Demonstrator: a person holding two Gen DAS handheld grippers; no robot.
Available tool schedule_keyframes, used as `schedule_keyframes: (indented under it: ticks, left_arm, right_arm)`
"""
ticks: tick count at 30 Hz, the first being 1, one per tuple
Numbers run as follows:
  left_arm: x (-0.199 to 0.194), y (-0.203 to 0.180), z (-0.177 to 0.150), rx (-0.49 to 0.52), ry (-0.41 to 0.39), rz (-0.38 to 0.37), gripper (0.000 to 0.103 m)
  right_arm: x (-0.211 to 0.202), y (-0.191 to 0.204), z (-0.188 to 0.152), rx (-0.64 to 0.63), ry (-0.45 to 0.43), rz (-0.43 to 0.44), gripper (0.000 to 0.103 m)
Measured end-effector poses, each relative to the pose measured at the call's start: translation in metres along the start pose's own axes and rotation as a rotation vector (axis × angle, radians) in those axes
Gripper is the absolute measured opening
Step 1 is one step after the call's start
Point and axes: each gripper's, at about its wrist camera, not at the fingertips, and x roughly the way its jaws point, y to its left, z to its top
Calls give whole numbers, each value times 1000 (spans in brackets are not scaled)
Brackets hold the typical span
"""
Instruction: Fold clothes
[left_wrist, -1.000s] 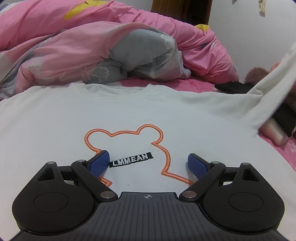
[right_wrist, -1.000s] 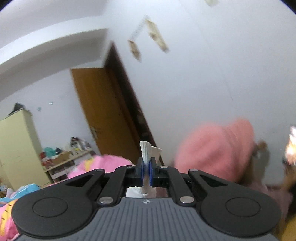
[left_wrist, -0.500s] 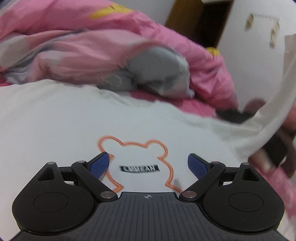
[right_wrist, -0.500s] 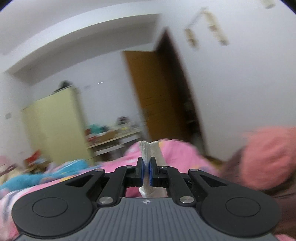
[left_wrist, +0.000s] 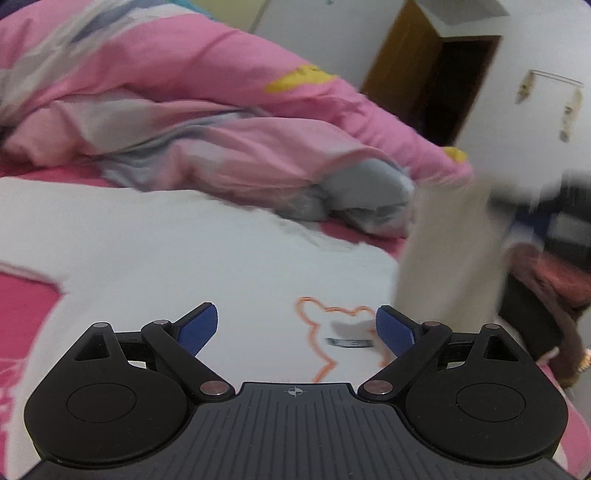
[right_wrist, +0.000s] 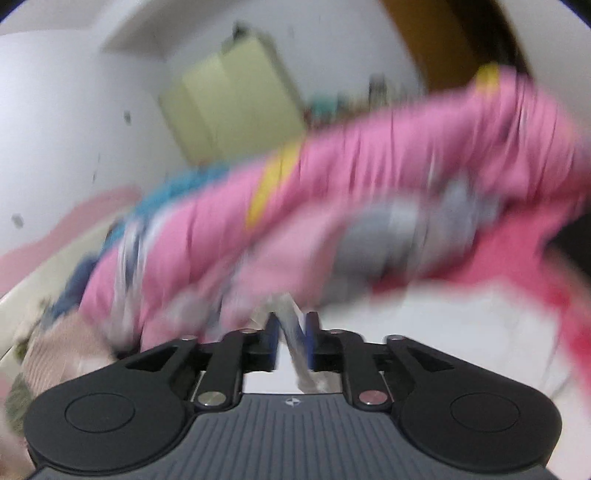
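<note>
A white T-shirt (left_wrist: 155, 251) with an orange bear outline (left_wrist: 332, 332) lies flat on the pink bed. My left gripper (left_wrist: 297, 328) is open and empty just above the shirt's chest, left of the bear. My right gripper (right_wrist: 293, 332) holds a strip of the shirt's white fabric (right_wrist: 295, 347) between its blue pads; the jaws stand slightly apart and the view is blurred. In the left wrist view the lifted sleeve (left_wrist: 450, 258) hangs at the right, over the shirt's right side.
A crumpled pink and grey duvet (left_wrist: 221, 122) lies behind the shirt. A brown door (left_wrist: 436, 77) and white wall stand at the back right. Dark objects (left_wrist: 554, 258) lie at the right edge. A yellow-green wardrobe (right_wrist: 236, 99) shows in the right wrist view.
My right gripper has swung the held sleeve leftward and down, from facing the wall and door to facing the duvet. My left gripper has shifted left across the shirt.
</note>
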Motion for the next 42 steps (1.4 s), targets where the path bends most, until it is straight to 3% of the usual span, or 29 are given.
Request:
schedule_keyframes:
  ticks: [3, 7, 10, 12, 16, 18, 24, 27, 28, 31, 36, 38, 41, 42]
  left_arm:
    - [1, 6, 3, 7, 1, 45, 94]
    - [9, -12, 12, 93, -5, 48, 94]
    - [32, -36, 26, 148, 15, -21, 94]
    - [53, -52, 37, 178, 37, -79, 93]
    - [122, -83, 52, 193, 135, -134, 88]
    - [158, -101, 52, 218, 186, -131, 75]
    - [222, -140, 25, 254, 231, -153, 53]
    - [234, -143, 7, 248, 223, -179, 42]
    - [236, -143, 2, 254, 225, -172, 40]
    - [234, -132, -4, 203, 200, -194, 39]
    - [234, -102, -2, 22, 168, -226, 39]
    - [234, -99, -1, -3, 164, -237, 39]
    - [233, -99, -1, -6, 156, -244, 39]
    - [233, -99, -1, -8, 154, -247, 39]
  right_arm:
    - [0, -26, -32, 89, 38, 30, 32]
    - [-40, -85, -32, 237, -129, -2, 40]
    - [-54, -145, -19, 350, -221, -139, 40]
    - [-48, -180, -13, 412, -216, -214, 40]
    - [-13, -227, 4, 497, -98, -227, 40]
    - [6, -238, 18, 489, -41, -246, 40]
    - [40, -256, 28, 473, 47, -294, 39]
    - [46, -259, 27, 437, 56, -303, 27]
    - [47, -257, 28, 412, 47, -302, 11]
    - [44, -238, 32, 283, 11, -255, 2]
    - [44, -177, 17, -16, 80, -179, 2]
    - [44, -160, 9, -84, 108, -186, 2]
    - [35, -157, 12, -90, 47, -222, 5]
    - [31, -162, 19, -57, 19, -247, 13]
